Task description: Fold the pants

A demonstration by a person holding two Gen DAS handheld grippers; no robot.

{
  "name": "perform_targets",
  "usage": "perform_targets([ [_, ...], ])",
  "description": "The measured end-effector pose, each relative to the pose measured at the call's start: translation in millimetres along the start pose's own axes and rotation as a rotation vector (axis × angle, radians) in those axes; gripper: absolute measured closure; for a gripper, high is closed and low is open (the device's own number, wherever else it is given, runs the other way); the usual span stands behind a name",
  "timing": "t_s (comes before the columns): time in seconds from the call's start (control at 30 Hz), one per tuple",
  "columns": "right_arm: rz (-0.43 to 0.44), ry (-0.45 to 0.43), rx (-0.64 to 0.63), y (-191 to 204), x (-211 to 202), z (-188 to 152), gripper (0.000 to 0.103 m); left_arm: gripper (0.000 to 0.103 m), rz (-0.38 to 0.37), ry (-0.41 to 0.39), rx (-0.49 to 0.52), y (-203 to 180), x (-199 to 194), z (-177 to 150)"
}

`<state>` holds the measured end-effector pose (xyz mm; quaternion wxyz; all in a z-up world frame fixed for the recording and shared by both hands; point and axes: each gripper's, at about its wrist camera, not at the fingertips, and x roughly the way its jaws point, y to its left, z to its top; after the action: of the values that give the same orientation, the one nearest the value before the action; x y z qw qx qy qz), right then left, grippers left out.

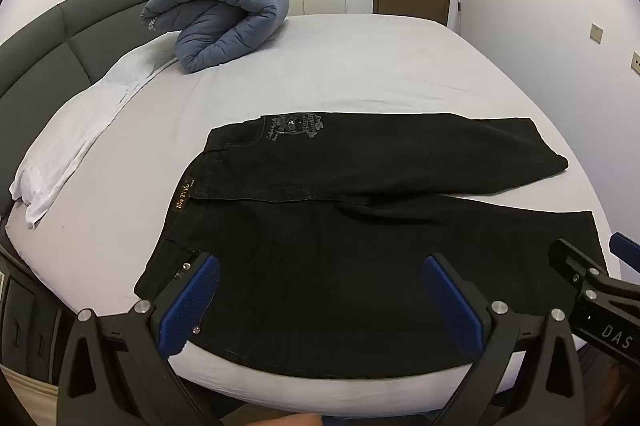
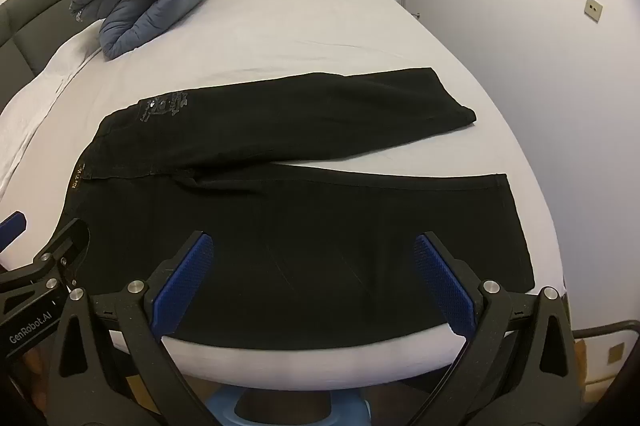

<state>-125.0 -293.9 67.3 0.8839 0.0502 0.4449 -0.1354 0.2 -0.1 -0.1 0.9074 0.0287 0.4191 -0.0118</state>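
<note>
Black denim pants (image 1: 320, 226) lay flat on the bed (image 1: 360, 65), long axis left-right, waistband left, near leg just beyond my left gripper (image 1: 320, 300) and right gripper (image 2: 316, 278), both with fingers spread apart, empty, left nearer the waistband.

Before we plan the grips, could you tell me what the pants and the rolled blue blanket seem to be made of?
The pants look like black denim: matte, stiff-lying, with visible seams and a waistband patch. The rolled blue blanket looks like a padded, quilted duvet, judging by its puffy stitched channels; the fibre cannot be told.
</note>
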Motion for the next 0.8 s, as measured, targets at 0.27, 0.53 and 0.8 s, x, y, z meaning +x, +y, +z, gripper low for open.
perform_targets([
  [0.27, 0.004, 0.009, -0.014, -2, -2, 1, 0.001, 0.000, 0.002, -0.008, -0.001, 2, 2, 1],
  [0.53, -0.004, 0.008, -0.015, 3, 2, -4, 0.001, 0.000, -0.002, -0.010, -0.003, 6, 0, 0],
  [0.8, 0.000, 0.012, -0.012, 4, 2, -5, 0.001, 0.000, 0.002, -0.011, -0.002, 7, 0, 0],
])
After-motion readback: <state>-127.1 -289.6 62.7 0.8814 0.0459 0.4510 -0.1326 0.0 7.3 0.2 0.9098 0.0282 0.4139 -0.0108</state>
